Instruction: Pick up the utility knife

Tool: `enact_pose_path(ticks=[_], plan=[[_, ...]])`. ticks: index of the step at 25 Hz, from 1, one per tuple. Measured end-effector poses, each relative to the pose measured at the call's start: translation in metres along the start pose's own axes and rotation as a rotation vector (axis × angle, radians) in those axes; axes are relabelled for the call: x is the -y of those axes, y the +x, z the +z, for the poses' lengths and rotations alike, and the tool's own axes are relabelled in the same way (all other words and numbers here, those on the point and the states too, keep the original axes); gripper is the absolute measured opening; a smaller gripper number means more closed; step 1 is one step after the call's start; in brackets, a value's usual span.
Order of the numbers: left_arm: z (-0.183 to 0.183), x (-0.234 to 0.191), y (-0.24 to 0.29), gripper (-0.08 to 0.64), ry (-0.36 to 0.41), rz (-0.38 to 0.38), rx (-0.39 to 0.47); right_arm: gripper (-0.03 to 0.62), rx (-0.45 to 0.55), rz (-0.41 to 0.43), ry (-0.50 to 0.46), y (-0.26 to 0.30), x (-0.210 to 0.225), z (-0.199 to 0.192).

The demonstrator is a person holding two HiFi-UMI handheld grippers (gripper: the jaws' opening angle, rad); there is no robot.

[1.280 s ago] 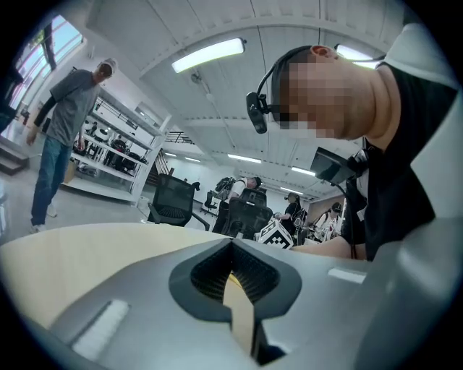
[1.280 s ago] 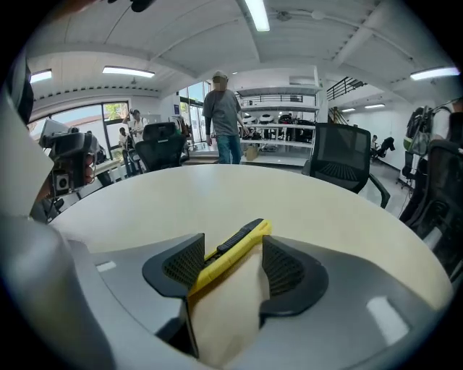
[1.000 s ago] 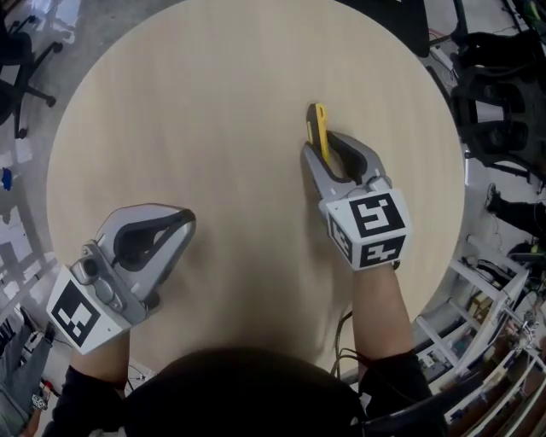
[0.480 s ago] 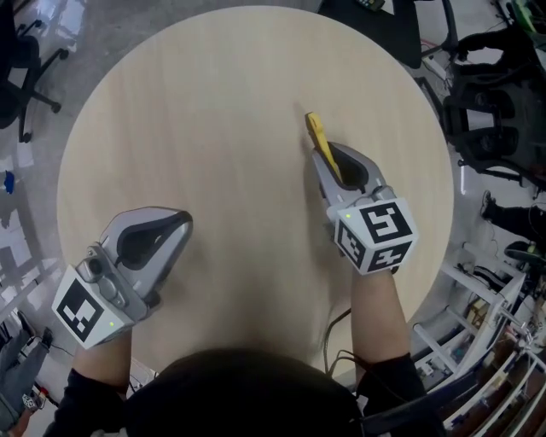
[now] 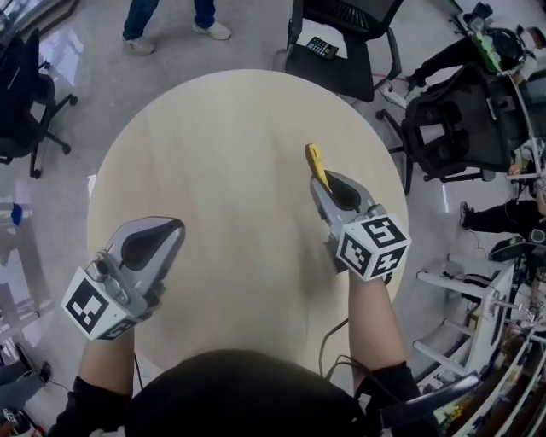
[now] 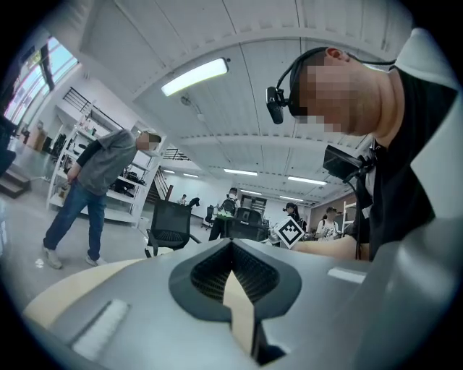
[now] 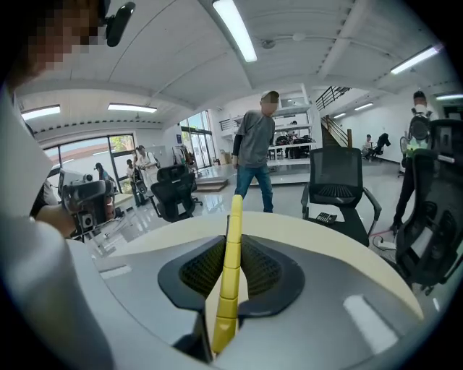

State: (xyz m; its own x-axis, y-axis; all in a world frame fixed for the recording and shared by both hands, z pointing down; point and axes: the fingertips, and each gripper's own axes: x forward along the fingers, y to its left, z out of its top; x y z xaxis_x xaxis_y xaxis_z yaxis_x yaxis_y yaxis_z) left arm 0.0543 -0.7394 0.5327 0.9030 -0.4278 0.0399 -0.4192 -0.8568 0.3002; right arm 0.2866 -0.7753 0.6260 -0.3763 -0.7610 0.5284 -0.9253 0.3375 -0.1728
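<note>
The yellow utility knife (image 5: 316, 163) hangs above the round pale wood table (image 5: 223, 145), held lengthwise between the jaws of my right gripper (image 5: 323, 183). Those jaws have just closed on it, and the pads press its sides. In the right gripper view the knife (image 7: 231, 267) runs up the middle of the right gripper (image 7: 230, 242) and sticks out past the tips. My left gripper (image 5: 168, 227) hovers over the table's near left part, shut, with nothing in it. The left gripper (image 6: 233, 247) points level across the room in the left gripper view.
Black office chairs stand round the table: one at the far side (image 5: 345, 34), one at the right (image 5: 452, 119), one at the left (image 5: 21, 85). A person's legs (image 5: 171, 19) show beyond the table. Metal racks (image 5: 486, 324) crowd the right edge.
Both grippers have risen well above the table. The right jaws closed on the knife and it came up off the tabletop with them. The left gripper stayed shut.
</note>
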Motion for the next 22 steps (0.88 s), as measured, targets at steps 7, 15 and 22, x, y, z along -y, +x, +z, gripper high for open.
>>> enact_pose_path(ticks=[7,15,22], plan=[[0.067,0.060,-0.055,-0.012,0.037,-0.001,0.096,0.081,0.070,-0.033,0.012,-0.095,-0.042,0.037],[0.107,0.114,-0.139,-0.012,0.068,-0.028,0.140,0.080,0.167,-0.065,0.018,-0.188,-0.106,0.057],[0.128,0.154,-0.193,-0.012,0.114,-0.041,0.132,0.081,0.252,-0.094,0.037,-0.264,-0.145,0.056]])
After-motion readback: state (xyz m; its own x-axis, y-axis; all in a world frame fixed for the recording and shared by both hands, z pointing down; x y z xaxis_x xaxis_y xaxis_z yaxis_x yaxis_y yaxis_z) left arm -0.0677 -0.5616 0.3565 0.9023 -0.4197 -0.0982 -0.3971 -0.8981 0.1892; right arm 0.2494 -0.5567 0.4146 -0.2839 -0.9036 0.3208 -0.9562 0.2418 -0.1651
